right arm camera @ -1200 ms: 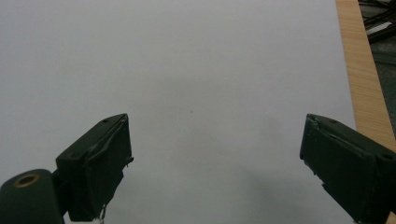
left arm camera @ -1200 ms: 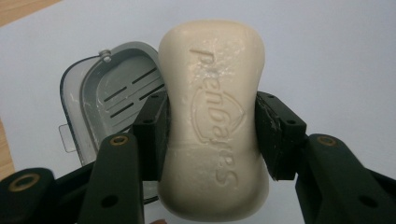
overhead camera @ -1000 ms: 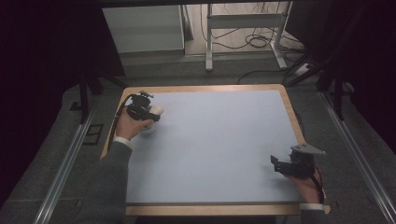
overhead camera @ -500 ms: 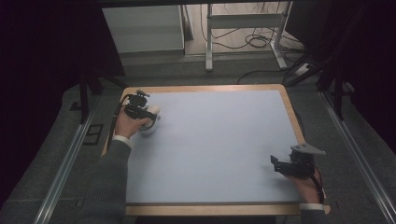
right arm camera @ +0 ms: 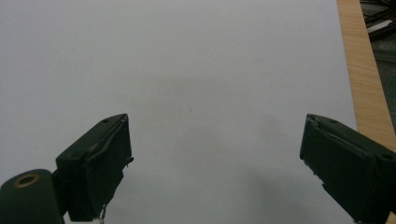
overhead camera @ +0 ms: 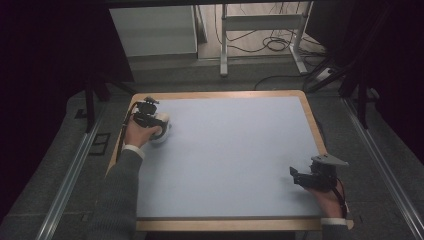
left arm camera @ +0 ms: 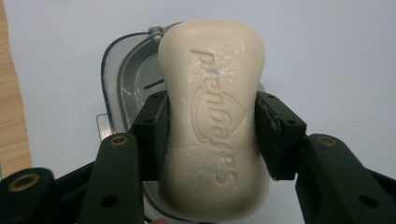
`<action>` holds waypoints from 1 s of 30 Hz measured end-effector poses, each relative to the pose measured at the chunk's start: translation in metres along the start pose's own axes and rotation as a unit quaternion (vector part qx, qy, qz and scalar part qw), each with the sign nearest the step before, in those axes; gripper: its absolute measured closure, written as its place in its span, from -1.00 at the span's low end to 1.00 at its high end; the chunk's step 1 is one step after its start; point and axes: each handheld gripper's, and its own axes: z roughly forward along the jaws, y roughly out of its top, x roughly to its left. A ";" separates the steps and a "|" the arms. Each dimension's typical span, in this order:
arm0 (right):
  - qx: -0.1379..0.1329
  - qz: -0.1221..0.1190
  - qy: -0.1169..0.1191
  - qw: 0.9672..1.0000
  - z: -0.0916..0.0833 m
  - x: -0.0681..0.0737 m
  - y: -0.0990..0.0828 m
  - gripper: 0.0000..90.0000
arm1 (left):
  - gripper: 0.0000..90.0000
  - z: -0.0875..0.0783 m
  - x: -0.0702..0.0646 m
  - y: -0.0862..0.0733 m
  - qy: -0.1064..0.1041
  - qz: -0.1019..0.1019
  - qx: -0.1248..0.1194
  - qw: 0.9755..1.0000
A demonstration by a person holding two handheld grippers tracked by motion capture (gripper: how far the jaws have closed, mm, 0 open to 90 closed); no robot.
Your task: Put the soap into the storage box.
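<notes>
Vs a sec ago: left gripper [left arm camera: 211, 135] has sunk a bit toward the soap dish [left arm camera: 122, 88] right beneath it, jaws pinching 1 soap bar [left arm camera: 212, 116] at the waist. Right gripper [right arm camera: 215, 163] hasn't budged, jaws spread w/ bare mat [right arm camera: 187, 70] between. Count: 1 bar, 1 dish, 2 grippers.

"Safeguard" embossed, upside down, on the soap bar [left arm camera: 212, 126]

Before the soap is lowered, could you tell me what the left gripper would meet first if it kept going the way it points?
Probably the grey soap dish, lying directly behind the soap bar clamped in the left gripper; the gap between them is unclear.
</notes>
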 end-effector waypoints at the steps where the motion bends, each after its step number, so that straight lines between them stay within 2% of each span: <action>1: 0.000 0.000 0.000 1.000 0.000 0.000 0.000 -0.81 | 0.10 0.001 0.001 0.000 0.000 0.000 0.002 1.000; 6: 0.003 0.000 -0.001 1.000 0.001 0.000 0.000 -0.81 | 0.10 0.005 0.002 -0.002 0.000 -0.009 0.000 1.000; 9: 0.001 -0.002 0.000 1.000 0.000 0.001 0.000 -0.81 | 0.09 0.006 0.002 -0.004 -0.002 -0.006 0.005 1.000; 12: 0.001 -0.001 0.000 1.000 0.000 0.000 0.000 -0.81 | -0.05 -0.002 0.001 -0.006 -0.014 -0.005 -0.023 1.000; 13: 0.000 -0.002 0.000 1.000 0.000 0.000 0.000 -0.81 | -0.13 -0.006 0.001 -0.006 -0.013 -0.004 -0.029 0.999; 17: 0.002 -0.001 -0.001 1.000 0.001 0.000 0.000 -0.81 | -0.24 -0.016 -0.003 -0.008 -0.024 0.010 -0.045 0.999; 20: 0.001 -0.002 0.000 1.000 0.000 0.002 0.000 -0.81 | -0.27 -0.023 -0.008 -0.010 -0.024 0.023 -0.053 0.998; 26: 0.001 -0.003 -0.001 1.000 0.000 0.002 0.000 -0.81 | -0.33 -0.034 -0.015 -0.019 -0.052 0.037 -0.076 0.995; 30: 0.001 -0.003 -0.001 1.000 0.000 0.001 0.000 -0.81 | -0.35 -0.041 -0.022 -0.034 -0.080 0.048 -0.099 0.991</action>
